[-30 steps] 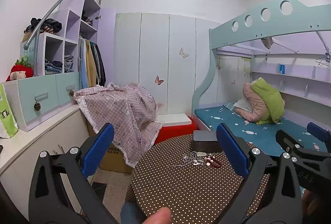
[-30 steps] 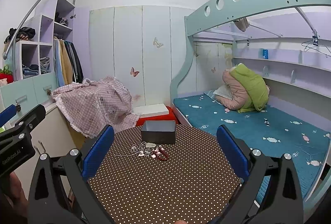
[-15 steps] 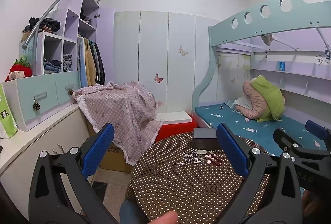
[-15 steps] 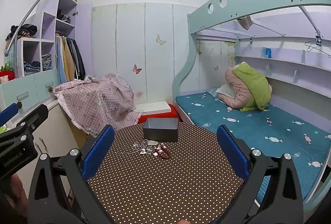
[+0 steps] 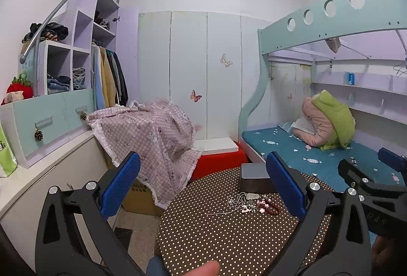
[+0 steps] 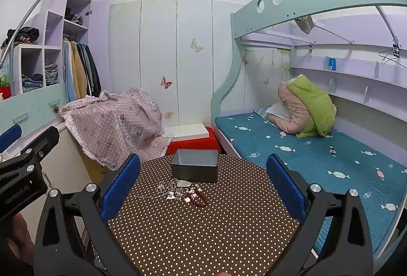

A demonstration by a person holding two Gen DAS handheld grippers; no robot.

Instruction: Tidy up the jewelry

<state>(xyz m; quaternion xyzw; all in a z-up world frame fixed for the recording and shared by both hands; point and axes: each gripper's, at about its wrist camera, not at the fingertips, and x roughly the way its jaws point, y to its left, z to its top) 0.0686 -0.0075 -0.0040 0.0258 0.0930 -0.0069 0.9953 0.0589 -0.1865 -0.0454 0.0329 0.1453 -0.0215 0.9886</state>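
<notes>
A tangle of jewelry (image 6: 182, 191) lies on the brown polka-dot table (image 6: 198, 230): silver chains, pink charms and a dark red bead bracelet (image 6: 201, 198). Just behind it stands an open grey box (image 6: 194, 165). The left wrist view shows the same jewelry (image 5: 250, 203) and the box (image 5: 254, 178), partly hidden by a blue finger. My left gripper (image 5: 203, 187) is open and empty, held above the table's left edge. My right gripper (image 6: 203, 187) is open and empty too, well short of the jewelry. Each gripper shows at the side of the other's view.
A pink checked cloth (image 6: 114, 125) drapes over something left of the table. A bunk bed with a teal mattress (image 6: 305, 148) runs along the right. A white counter with drawers (image 5: 45, 169) is at the left. A red box (image 6: 193, 141) sits behind the table.
Both grippers have tilted and drifted slightly; the jewelry and box sit a little lower and nearer in the views. Both stay open and nothing on the table has moved.
</notes>
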